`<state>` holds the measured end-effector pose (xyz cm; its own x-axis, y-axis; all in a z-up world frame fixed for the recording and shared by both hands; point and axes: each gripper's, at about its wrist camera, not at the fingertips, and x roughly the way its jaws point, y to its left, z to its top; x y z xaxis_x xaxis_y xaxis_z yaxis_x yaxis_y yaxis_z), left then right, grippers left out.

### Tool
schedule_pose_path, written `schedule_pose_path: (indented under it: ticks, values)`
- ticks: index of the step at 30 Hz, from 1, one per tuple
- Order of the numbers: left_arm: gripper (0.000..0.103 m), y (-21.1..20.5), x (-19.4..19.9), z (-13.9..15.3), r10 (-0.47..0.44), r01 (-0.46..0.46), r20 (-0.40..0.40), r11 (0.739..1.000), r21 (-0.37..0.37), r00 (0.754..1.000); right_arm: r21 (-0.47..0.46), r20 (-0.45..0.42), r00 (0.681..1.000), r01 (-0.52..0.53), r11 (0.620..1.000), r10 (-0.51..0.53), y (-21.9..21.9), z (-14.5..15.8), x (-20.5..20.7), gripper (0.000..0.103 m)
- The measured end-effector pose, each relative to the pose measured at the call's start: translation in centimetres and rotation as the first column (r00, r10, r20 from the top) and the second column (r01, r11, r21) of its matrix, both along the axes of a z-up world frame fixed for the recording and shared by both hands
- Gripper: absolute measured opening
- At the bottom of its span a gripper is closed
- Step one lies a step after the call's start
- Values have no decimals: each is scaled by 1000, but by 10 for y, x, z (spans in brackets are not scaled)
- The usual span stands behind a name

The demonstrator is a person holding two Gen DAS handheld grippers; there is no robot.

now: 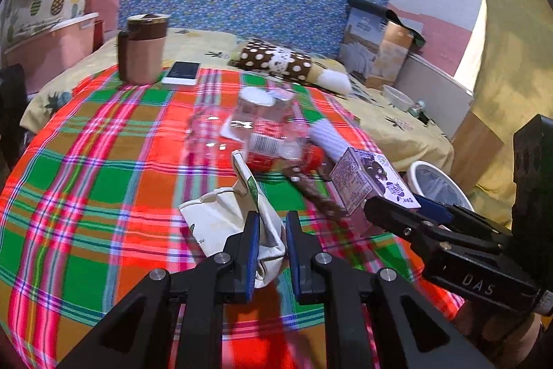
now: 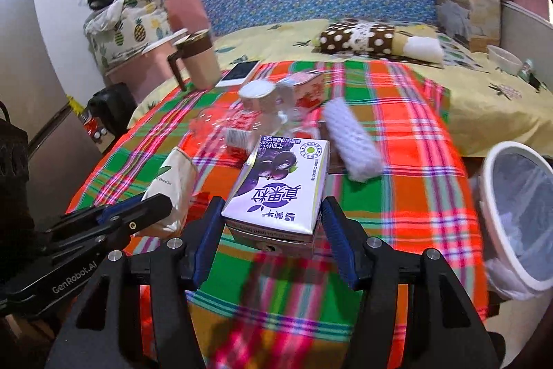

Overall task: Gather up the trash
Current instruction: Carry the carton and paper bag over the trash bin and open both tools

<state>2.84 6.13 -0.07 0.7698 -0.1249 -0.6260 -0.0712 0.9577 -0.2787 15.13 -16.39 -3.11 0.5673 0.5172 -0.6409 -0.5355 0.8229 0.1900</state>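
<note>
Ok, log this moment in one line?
left tool: shut on white paper bag | right tool: holding purple drink carton | bin: right of table, nothing dropped yet

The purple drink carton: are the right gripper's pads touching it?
Touching. In the right wrist view the purple drink carton sits between the right gripper's blue pads, which press both sides of its near end, holding it above the plaid cloth.

mug left of phone, bin beside table
</note>
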Motion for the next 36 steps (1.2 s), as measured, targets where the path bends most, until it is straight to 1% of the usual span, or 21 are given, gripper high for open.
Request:
schedule_pose_path:
  ticks: [11,20,26,28,30,36]
  values:
    - [15,-57,20,12,-129,128,16,991,21,992,22,25,992,123,992,-124,-51,4,8,59]
    - [15,-108,45,21,-252,251,26,968,31,967,25,35,972,233,972,-234,-97,3,15,59]
    - [15,-147,64,24,-343,342,28,939,46,939,29,27,940,338,941,-339,-136,1,22,59]
    - [15,-163,70,25,-380,378,36,925,46,924,29,24,930,366,930,-366,-146,-1,23,59]
    - [15,-175,74,24,-400,398,36,916,48,916,29,22,922,386,922,-387,-156,-2,24,59]
    - [15,-214,90,22,-474,472,39,880,41,880,25,9,897,443,896,-443,-179,-8,26,59]
